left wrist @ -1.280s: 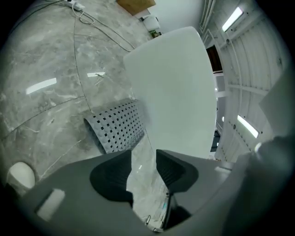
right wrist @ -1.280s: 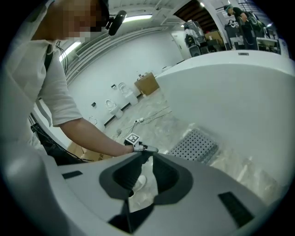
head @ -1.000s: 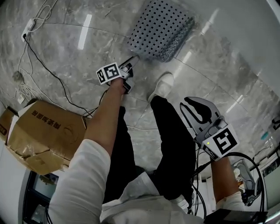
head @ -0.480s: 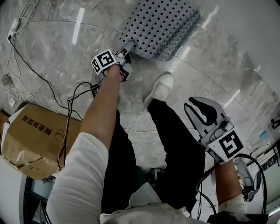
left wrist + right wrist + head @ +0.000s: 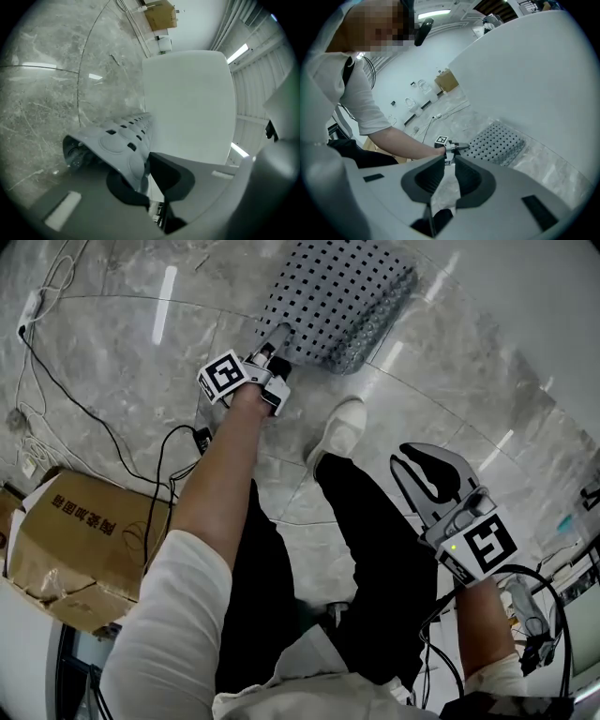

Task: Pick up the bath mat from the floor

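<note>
The left tongs (image 5: pixel 279 337) have just closed on the near corner of the bath mat (image 5: pixel 342 296), which runs away from them. The right tongs (image 5: pixel 427 474) hang open and empty, farther off.

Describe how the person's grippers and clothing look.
The left gripper and right gripper are light grey with black curved fingers. Each carries a white cube with black square markers. A black cable runs from the right one. White short sleeve, black trousers.
</note>
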The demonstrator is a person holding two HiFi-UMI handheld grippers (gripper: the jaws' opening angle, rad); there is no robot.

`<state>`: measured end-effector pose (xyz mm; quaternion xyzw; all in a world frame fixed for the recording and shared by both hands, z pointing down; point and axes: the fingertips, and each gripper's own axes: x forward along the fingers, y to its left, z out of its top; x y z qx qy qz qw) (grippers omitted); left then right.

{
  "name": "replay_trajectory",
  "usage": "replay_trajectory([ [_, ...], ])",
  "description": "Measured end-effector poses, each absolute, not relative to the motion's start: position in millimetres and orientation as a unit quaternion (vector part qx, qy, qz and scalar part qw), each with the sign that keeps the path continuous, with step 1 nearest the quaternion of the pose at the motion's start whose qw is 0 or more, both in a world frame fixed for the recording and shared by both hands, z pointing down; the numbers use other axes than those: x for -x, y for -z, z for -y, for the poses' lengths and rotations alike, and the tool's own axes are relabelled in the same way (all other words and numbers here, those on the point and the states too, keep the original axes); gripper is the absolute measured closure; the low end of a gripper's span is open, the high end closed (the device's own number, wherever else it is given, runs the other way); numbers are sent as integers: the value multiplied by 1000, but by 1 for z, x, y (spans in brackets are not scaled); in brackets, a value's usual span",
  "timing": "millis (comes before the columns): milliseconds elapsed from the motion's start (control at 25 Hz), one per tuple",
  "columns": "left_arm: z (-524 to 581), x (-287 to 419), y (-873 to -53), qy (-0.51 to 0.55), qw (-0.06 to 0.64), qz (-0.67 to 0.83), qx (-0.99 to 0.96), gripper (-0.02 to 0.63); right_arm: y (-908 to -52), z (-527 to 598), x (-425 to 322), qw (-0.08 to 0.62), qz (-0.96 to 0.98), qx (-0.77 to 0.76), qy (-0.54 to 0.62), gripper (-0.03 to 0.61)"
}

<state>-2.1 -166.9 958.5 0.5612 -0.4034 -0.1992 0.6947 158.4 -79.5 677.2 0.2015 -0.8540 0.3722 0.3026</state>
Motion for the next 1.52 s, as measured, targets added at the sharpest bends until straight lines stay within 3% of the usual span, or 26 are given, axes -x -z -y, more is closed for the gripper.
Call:
replay_trajectory([
  [720,231,-51,-767,187,671,354,-624,598,-555,96,-164,282,851,-262,-357,511],
  [1520,183,7,-498,184,650,308,-670,600,-370,74,-118,234,868,-304,-315,534],
])
